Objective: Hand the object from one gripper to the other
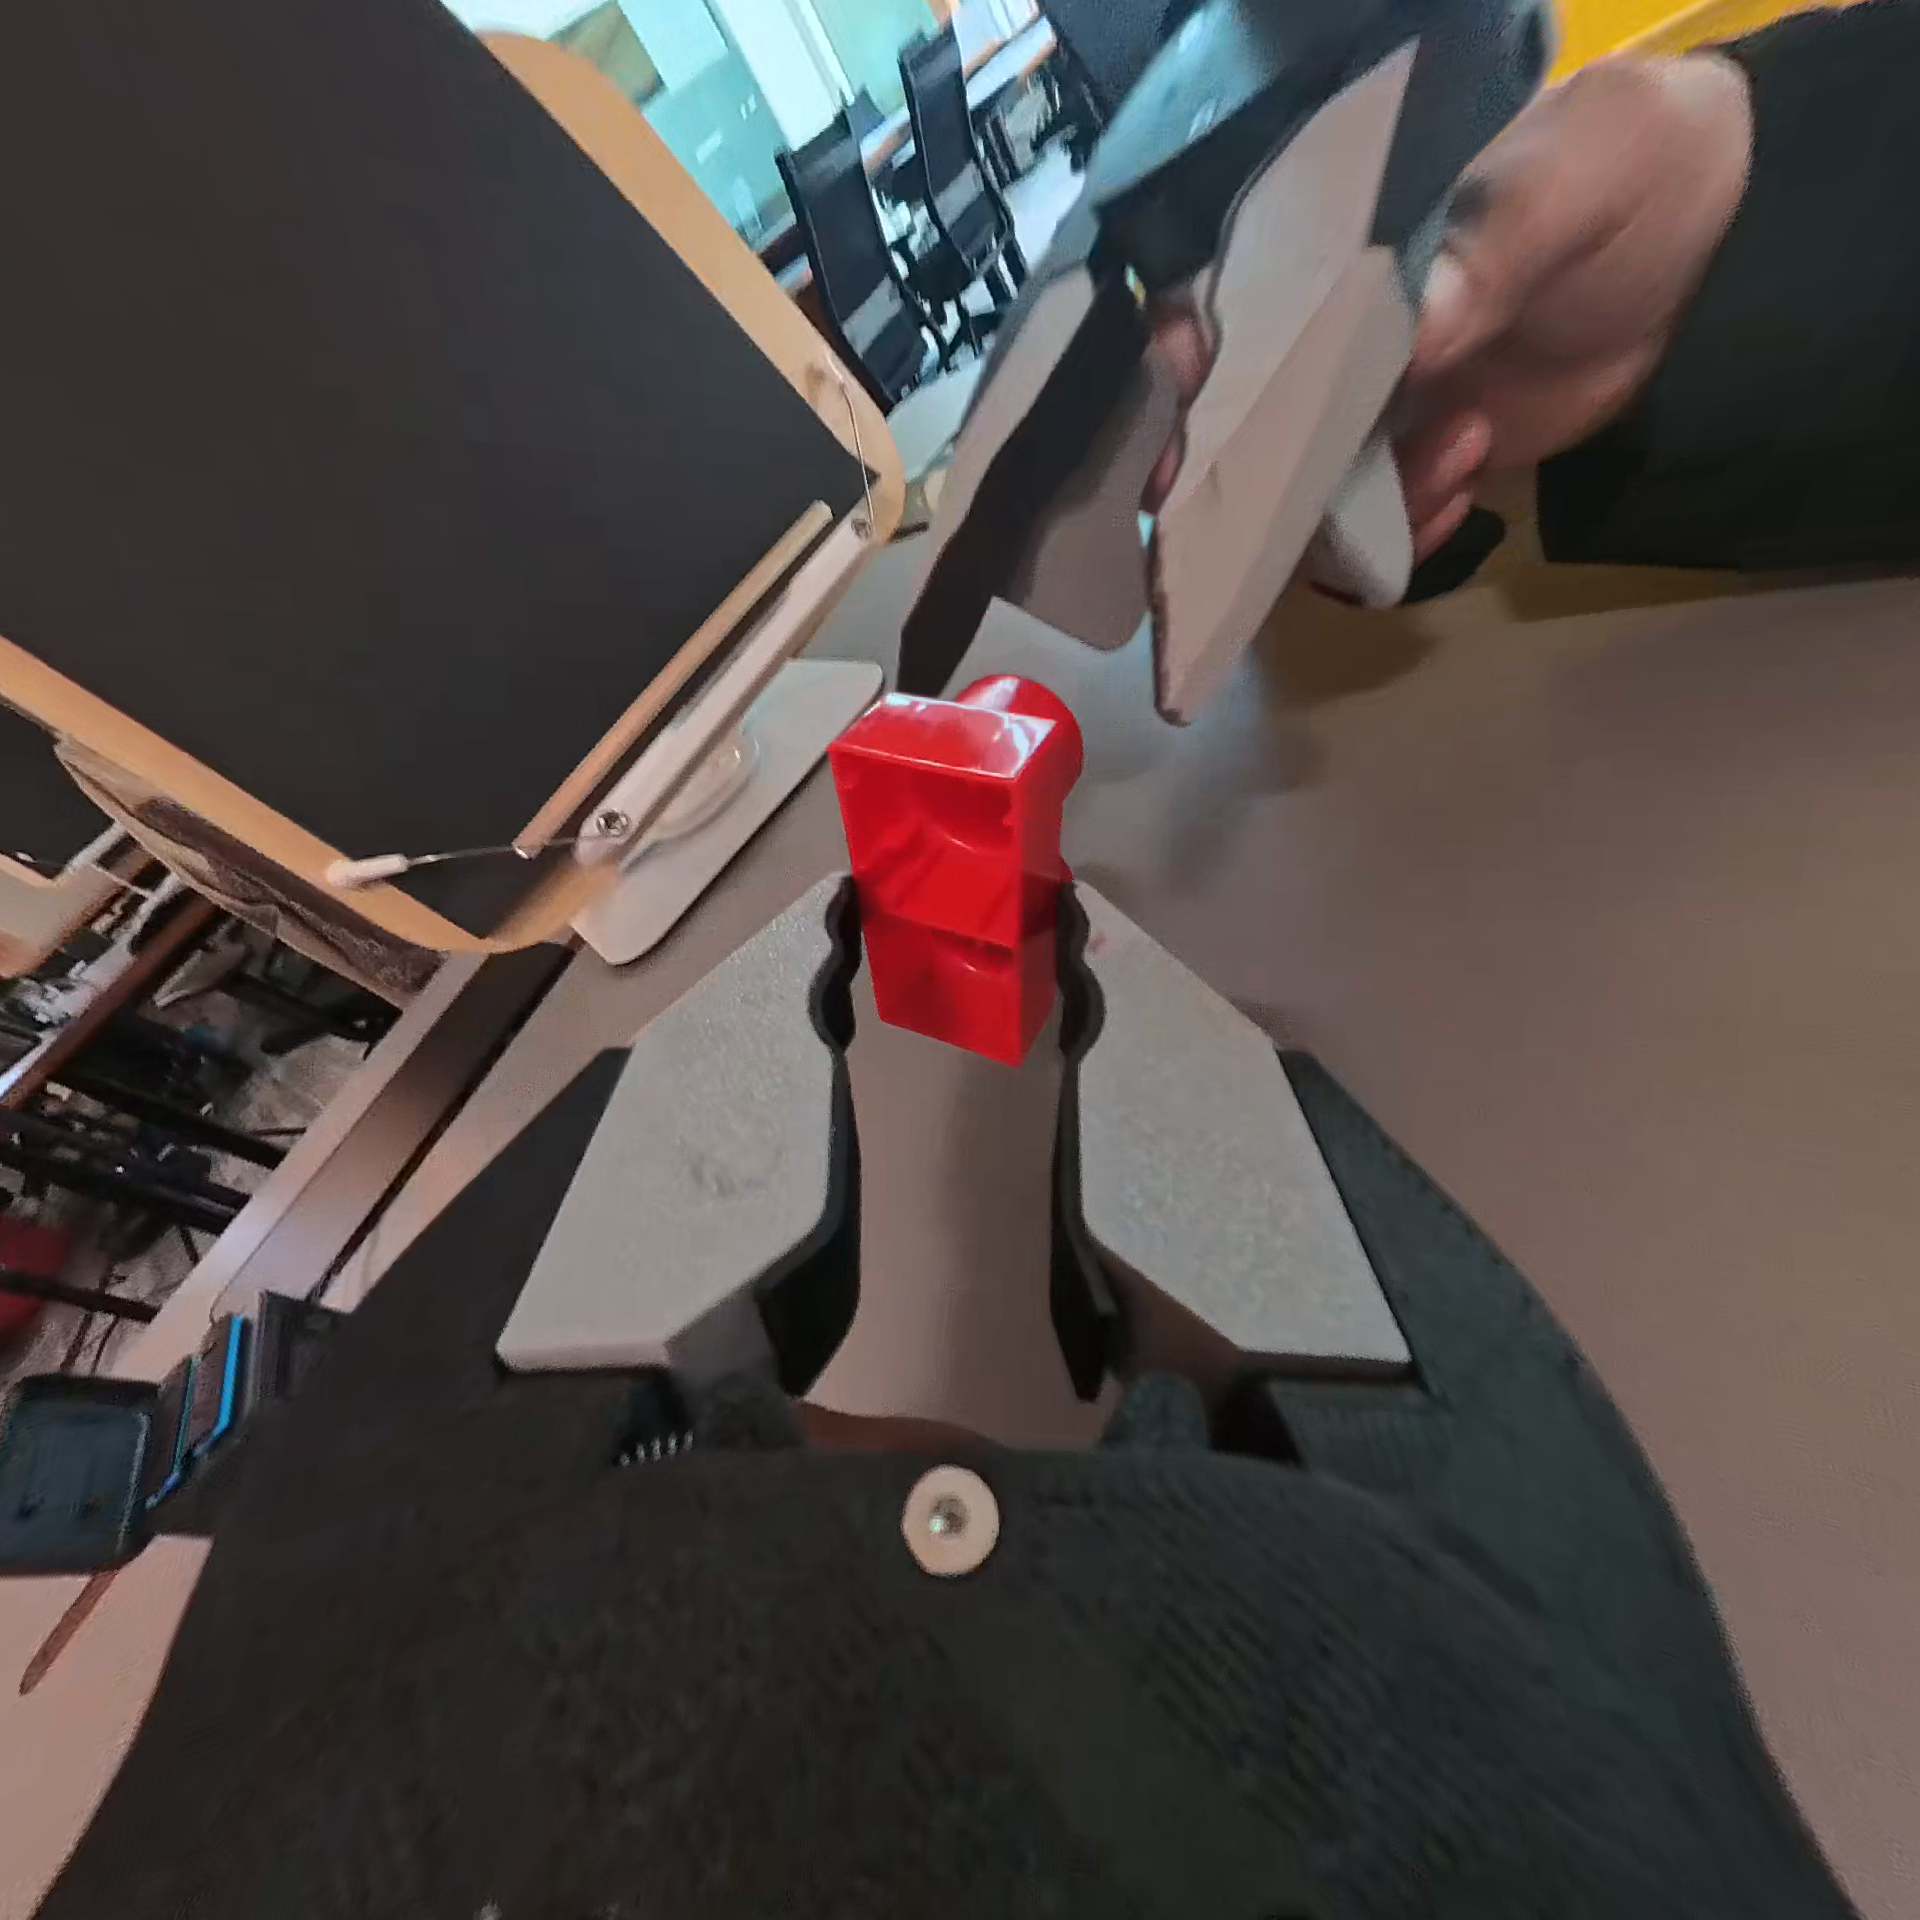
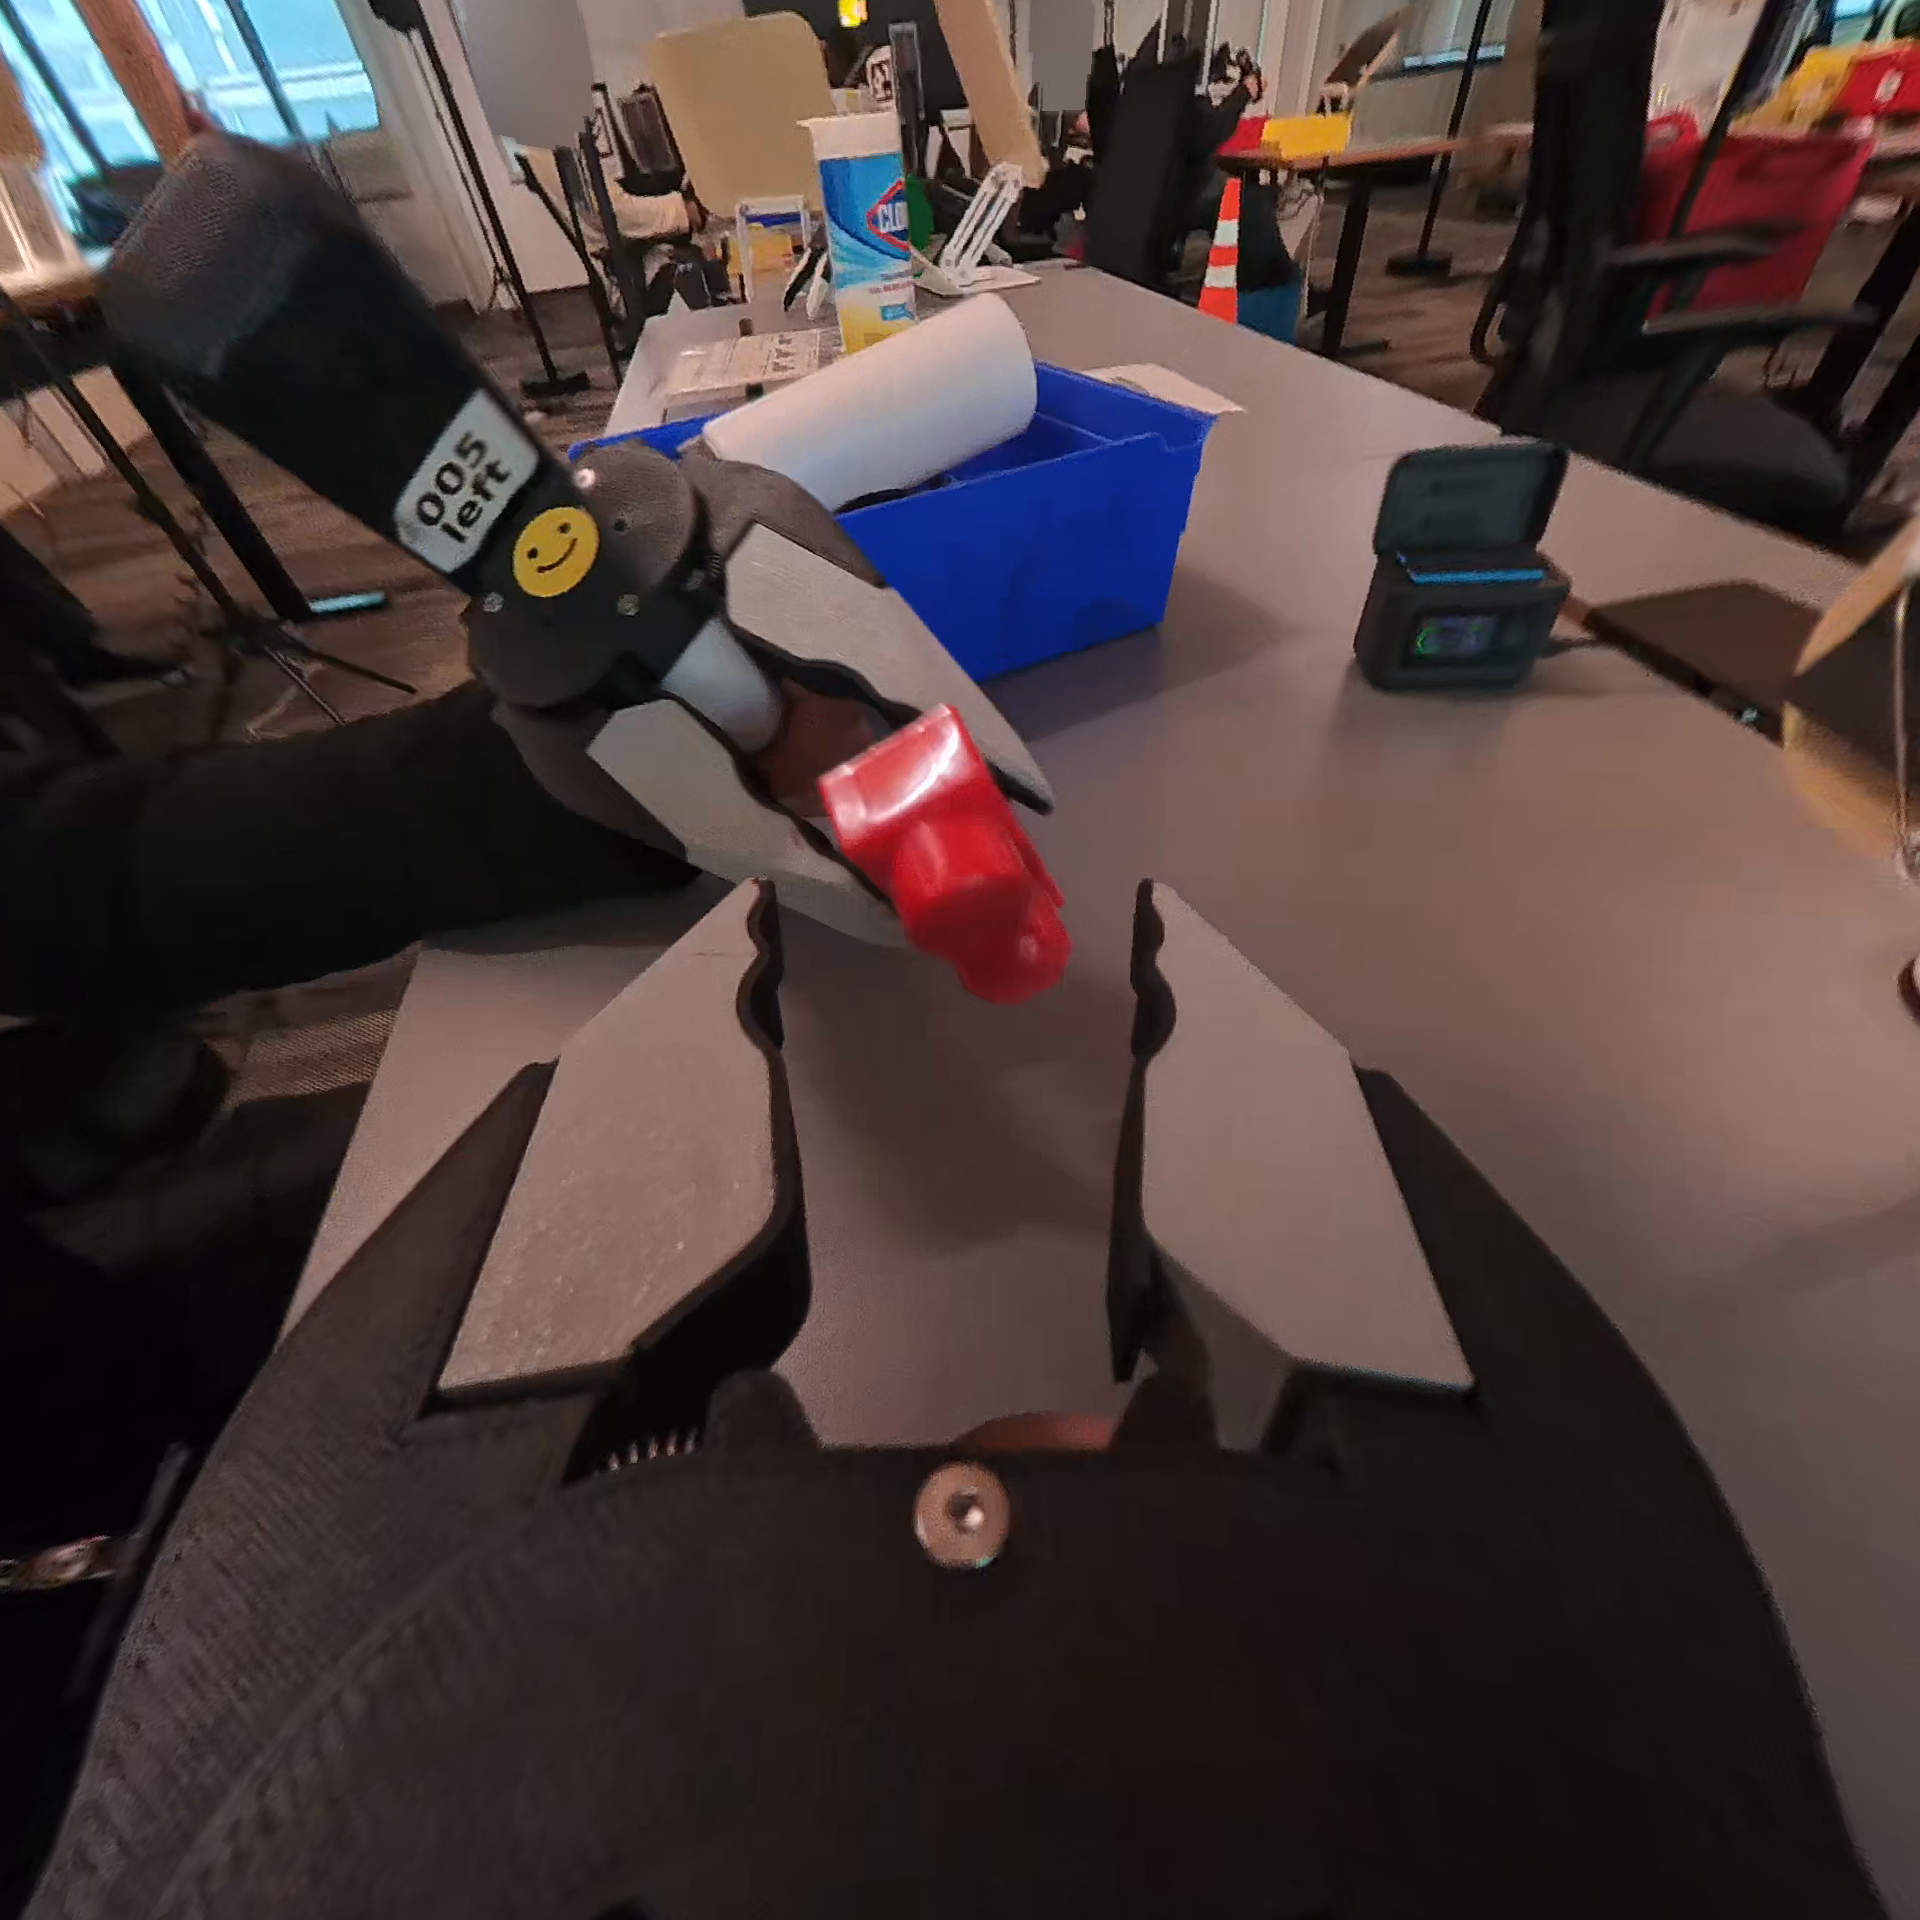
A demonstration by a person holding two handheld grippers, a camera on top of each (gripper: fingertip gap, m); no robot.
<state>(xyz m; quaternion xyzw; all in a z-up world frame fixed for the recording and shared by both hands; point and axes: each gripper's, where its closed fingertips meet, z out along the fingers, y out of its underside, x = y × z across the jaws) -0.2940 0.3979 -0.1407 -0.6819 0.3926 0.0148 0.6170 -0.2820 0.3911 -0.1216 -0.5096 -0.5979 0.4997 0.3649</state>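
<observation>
Left gripper clamps the red block; right gripper gapes wide, empty.

In the right wrist view the block sits at 12 o'clock, just beyond the spread fingertips, above the grey table; a blue bin lies farther off at 12. To hand over well, I would slide the right fingers around the free round end, square them up, pinch firmly, and only then loosen the left.

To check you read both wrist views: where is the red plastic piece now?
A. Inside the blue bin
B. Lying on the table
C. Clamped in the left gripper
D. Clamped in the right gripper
C: the left gripper pinches the red plastic piece; the right gripper is open.
</observation>
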